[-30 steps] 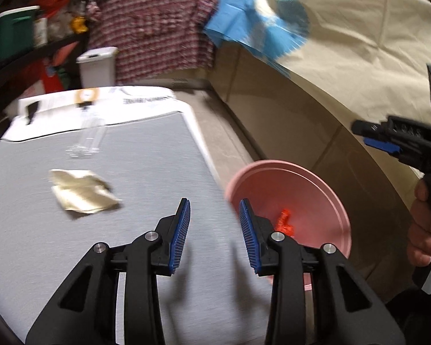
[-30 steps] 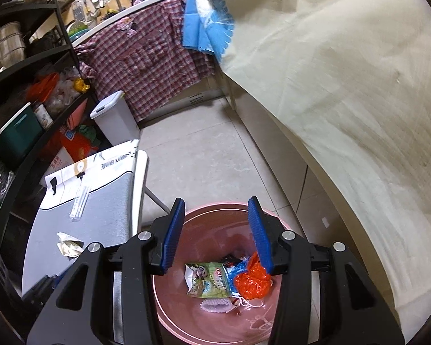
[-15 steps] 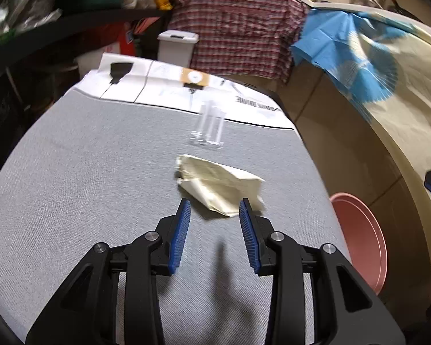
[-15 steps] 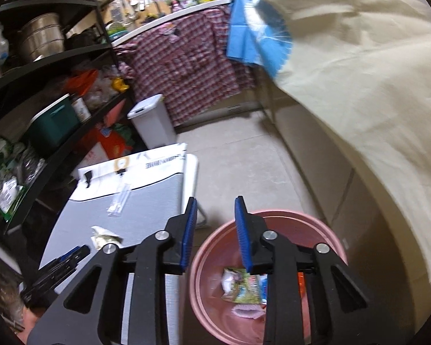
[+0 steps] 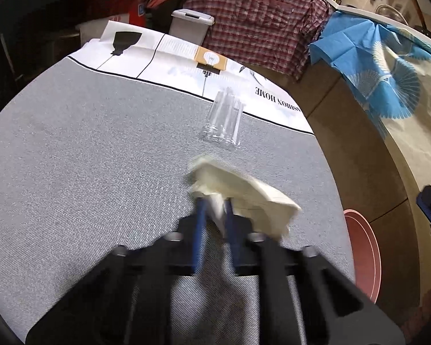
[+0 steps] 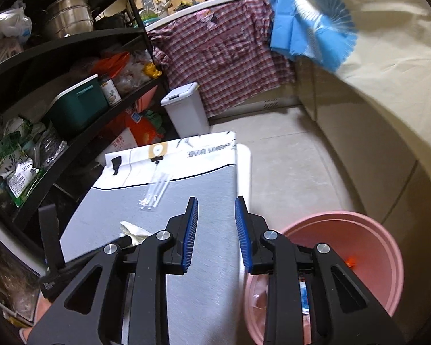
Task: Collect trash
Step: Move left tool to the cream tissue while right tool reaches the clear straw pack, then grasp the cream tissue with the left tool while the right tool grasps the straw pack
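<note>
Cream crumpled paper (image 5: 238, 192) on grey tabletop (image 5: 71, 158), free half second ago, now pinched as left gripper (image 5: 214, 218) jaws close. Right gripper (image 6: 215, 230) parted, empty. Next likely: carry to pink bin (image 6: 382, 247).

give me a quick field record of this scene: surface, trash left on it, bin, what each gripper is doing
surface: grey-covered table
trash on surface: crumpled paper; clear plastic wrapper, lying beyond the paper
bin: pink bucket on the floor beside the table, some trash already inside
left gripper: jaws closing, crumpled paper pinched between them
right gripper: jaws apart, nothing between them, over the table edge beside the bucket
</note>
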The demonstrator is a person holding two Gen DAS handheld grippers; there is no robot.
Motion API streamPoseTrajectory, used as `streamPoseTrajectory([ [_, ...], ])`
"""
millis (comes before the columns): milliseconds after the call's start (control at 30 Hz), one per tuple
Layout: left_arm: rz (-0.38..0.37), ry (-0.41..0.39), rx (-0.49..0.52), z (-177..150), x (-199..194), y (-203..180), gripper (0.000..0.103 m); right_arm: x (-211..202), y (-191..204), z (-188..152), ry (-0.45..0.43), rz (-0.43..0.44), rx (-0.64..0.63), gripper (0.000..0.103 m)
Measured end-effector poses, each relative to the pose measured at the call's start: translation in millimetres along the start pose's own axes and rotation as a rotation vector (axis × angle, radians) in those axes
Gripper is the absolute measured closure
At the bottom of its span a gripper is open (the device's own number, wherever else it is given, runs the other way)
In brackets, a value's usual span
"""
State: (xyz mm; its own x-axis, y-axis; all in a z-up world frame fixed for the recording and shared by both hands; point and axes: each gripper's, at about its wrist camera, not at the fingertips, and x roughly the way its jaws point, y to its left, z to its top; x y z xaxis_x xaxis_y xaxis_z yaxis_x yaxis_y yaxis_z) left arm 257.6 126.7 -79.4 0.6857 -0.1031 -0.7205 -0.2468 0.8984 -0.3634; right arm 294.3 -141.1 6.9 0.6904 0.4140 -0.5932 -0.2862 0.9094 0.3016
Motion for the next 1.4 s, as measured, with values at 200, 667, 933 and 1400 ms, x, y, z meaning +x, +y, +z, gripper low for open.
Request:
streamPoseTrajectory([
  [200, 0.069, -0.073, -0.045, 12, -15, 26, 0.100, 54, 42, 5, 0.054, 0.078, -0.042, 0.074],
  [667, 0.232, -0.175, -0.096, 37, -42, 93, 0.100, 186, 110, 8, 0.196, 0.067, -0.087, 0.043],
  [933, 0.230, -0.187, -0.076, 40, -47, 95, 0.100, 213, 135, -11, 0.235, -0.026, -0.214, 0.045],
  [1400, 0.175, -0.217, -0.055, 35, -87, 76, 0.100, 153, 125, -21, 0.234, -0.039, -0.292, 0.096],
])
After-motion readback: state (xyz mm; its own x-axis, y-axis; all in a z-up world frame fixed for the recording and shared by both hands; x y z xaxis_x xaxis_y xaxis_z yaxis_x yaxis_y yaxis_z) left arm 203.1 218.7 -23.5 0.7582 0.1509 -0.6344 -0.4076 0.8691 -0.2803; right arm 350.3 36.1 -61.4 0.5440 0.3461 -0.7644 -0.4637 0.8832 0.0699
